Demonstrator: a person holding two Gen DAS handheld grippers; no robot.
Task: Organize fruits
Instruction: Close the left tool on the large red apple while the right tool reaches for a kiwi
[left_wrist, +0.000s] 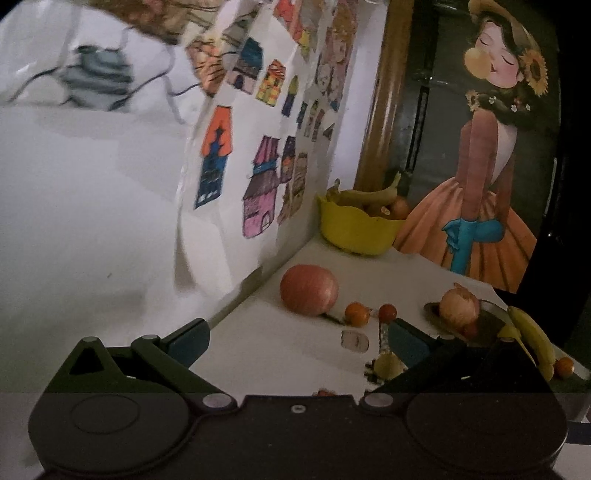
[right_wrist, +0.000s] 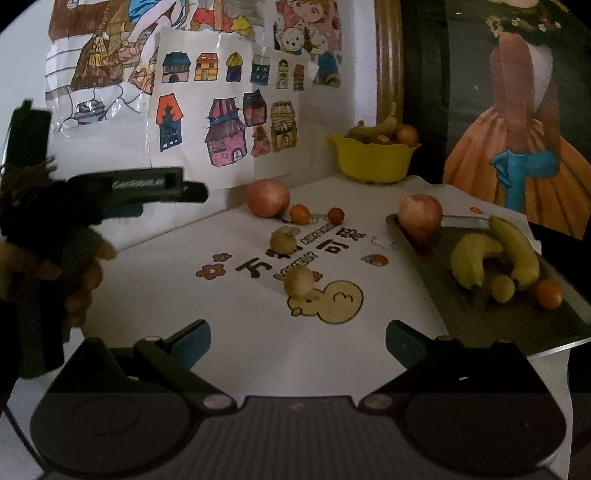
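Note:
A grey tray (right_wrist: 476, 317) at the right holds an apple (right_wrist: 420, 215), two bananas (right_wrist: 472, 258), a small round yellow fruit (right_wrist: 502, 288) and a small orange fruit (right_wrist: 549, 293). Loose on the white table lie an apple (right_wrist: 267, 197), two small orange fruits (right_wrist: 300, 214) and two brownish round fruits (right_wrist: 299, 280). My right gripper (right_wrist: 297, 343) is open and empty, just short of the nearer brown fruit. My left gripper (left_wrist: 297, 341) is open and empty, near the far apple (left_wrist: 309, 290); its body shows at the left of the right wrist view (right_wrist: 147, 188).
A yellow bowl (right_wrist: 373, 162) with bananas and oranges stands at the table's back corner, against a wooden frame (right_wrist: 388, 74). Paper drawings of houses (right_wrist: 221, 125) hang on the wall behind. A poster of a girl (left_wrist: 480, 147) stands at the right.

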